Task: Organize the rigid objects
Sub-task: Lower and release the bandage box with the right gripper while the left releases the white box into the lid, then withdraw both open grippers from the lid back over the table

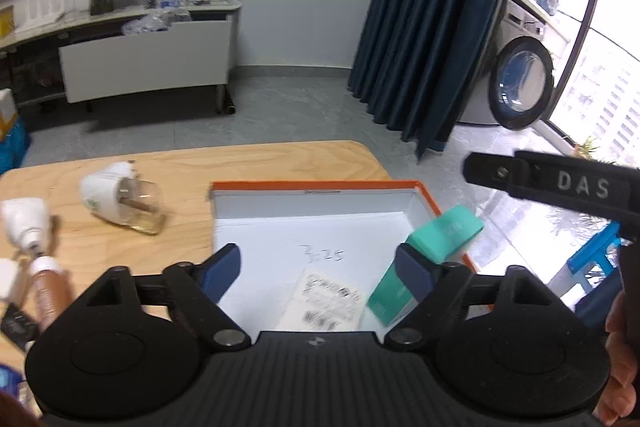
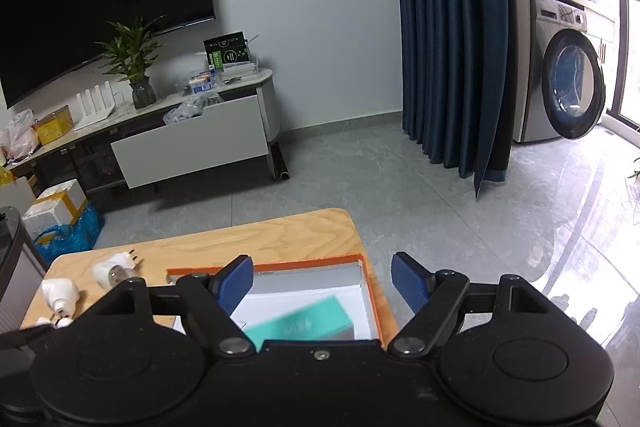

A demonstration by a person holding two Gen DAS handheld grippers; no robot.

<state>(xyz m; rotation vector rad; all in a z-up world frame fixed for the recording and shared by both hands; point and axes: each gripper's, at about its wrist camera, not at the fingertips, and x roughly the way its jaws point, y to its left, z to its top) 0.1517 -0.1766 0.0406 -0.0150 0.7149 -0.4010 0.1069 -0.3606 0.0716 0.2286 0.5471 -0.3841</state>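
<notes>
An orange-rimmed white box (image 1: 316,187) sits on the wooden table (image 1: 192,167). A teal box (image 1: 436,239) lies tilted against the box's right wall, blurred; it also shows in the right wrist view (image 2: 304,323). A paper label (image 1: 324,303) lies on the box floor. My left gripper (image 1: 320,267) is open over the box, its right finger next to the teal box. My right gripper (image 2: 324,283) is open and empty above the orange box (image 2: 368,291). A white plug-in device with a glass bottle (image 1: 120,199) lies left of the box.
More white plugs (image 1: 26,223) and a brown bottle (image 1: 46,287) lie at the table's left edge. The right gripper's body (image 1: 560,187) hangs at the right. Beyond the table are grey floor, a TV cabinet (image 1: 144,63), a blue curtain and a washing machine (image 1: 520,83).
</notes>
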